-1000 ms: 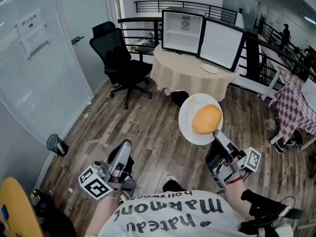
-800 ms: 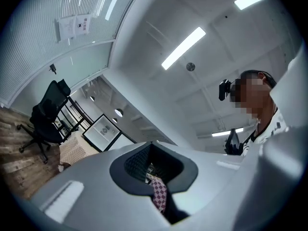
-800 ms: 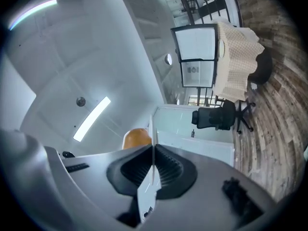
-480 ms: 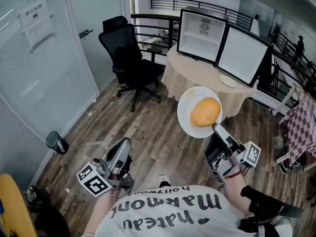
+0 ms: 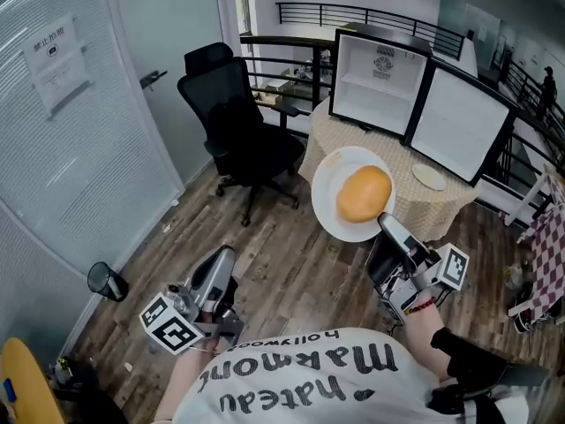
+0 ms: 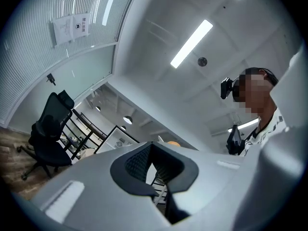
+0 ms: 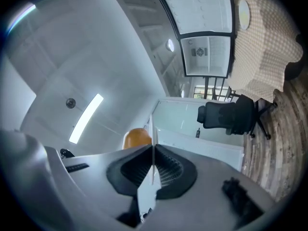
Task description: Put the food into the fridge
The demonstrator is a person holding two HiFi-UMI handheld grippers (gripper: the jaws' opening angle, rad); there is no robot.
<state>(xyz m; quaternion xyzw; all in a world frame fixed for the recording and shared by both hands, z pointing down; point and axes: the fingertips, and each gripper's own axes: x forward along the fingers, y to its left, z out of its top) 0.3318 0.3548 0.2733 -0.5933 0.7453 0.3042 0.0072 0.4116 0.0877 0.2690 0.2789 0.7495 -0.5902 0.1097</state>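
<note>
A round orange bun lies on a white plate held up in the air. My right gripper is shut on the plate's near rim. In the right gripper view the plate's edge shows as a thin white line between the pads, with the bun behind it. Ahead, a small fridge stands open on a cloth-covered table, its door swung to the right. My left gripper is low at the left, shut and empty.
A black office chair stands left of the table. A small plate lies on the cloth. A black bin sits by the glass wall at left. Railings run behind the fridge. A checked table is at the far right.
The table, fridge and chair have come nearer and shifted in view as the person walks forward. Both grippers travel along; the plate with the bun stays in the right gripper.
</note>
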